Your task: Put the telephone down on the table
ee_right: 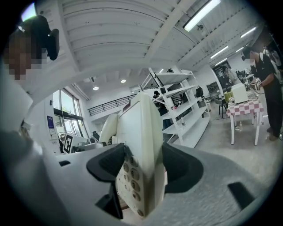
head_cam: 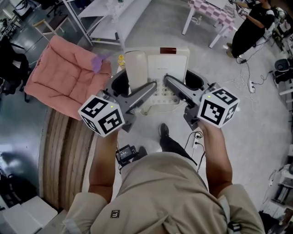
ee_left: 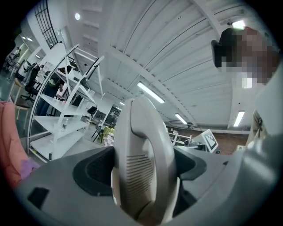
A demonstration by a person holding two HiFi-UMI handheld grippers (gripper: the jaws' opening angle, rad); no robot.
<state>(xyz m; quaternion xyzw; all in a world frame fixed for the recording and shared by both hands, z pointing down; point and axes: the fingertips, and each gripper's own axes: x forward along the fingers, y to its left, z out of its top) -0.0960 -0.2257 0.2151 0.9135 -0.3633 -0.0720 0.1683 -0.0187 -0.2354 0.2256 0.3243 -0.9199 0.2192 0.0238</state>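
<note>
Held the cream telephone (head_cam: 158, 68) in the air in front of the chest, over bare grey floor (head_cam: 151, 27), resting on no surface. Clamped the left gripper (head_cam: 132, 89) shut on the handset (ee_left: 143, 163), which lay along the phone's left side. Clamped the right gripper (head_cam: 185, 84) on the phone's right edge, jaws pressed either side of the body just beside the keypad (ee_right: 130, 172). Stood with a pink cushion (head_cam: 68, 77) to the left, a slatted wooden surface (head_cam: 62, 155) nearer on that side. Faced white shelving (head_cam: 110, 23) far off, with a checked table (head_cam: 215, 13) and a person in black (head_cam: 249, 27) at far right.
</note>
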